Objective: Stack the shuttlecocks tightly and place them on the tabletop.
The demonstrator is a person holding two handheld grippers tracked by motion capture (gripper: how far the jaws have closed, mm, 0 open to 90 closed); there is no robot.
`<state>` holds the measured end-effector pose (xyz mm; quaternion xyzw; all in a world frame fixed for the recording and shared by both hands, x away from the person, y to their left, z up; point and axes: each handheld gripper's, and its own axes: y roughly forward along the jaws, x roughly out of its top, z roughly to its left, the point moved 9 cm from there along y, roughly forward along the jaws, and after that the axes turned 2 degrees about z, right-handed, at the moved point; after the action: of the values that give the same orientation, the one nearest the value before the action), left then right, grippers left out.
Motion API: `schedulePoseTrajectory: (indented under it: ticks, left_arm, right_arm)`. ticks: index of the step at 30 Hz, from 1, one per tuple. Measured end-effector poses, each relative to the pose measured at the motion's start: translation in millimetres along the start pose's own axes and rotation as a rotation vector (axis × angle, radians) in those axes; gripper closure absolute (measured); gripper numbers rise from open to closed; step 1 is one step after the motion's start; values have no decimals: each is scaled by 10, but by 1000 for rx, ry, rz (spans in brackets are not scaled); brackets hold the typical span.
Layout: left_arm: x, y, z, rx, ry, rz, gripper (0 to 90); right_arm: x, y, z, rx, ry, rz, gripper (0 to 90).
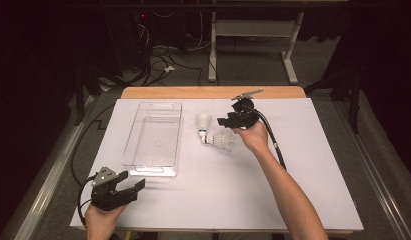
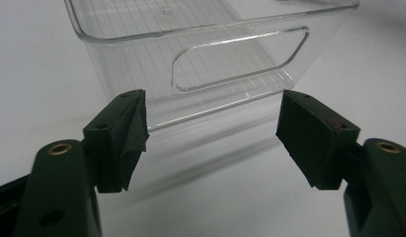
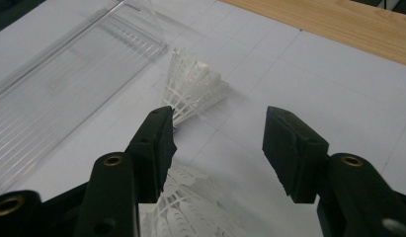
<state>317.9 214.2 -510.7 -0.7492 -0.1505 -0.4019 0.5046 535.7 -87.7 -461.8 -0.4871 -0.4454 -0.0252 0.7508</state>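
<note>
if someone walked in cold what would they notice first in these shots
First, the two white shuttlecocks lying near the middle of the white table, with the right tool hovering open just beside them. Next, the empty clear plastic tray to their left. The left tool rests open near the table's front corner, aimed at the tray's handle end.

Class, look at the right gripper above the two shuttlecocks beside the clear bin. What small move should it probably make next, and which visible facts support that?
Probably lower the right gripper and close on the nearer shuttlecock. Its jaws stand open with nothing between them, that shuttlecock lies just under its left jaw, and the other shuttlecock lies farther ahead. The bin beside them is empty, a likely destination.
</note>
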Motion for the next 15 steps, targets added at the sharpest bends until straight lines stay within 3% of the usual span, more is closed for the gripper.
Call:
schedulePoseTrajectory:
  ticks: [15]
  left_arm:
    - [-2,7,-6,-8,3,3,287]
  right_arm:
    - [98,148,7,14,2,29,460]
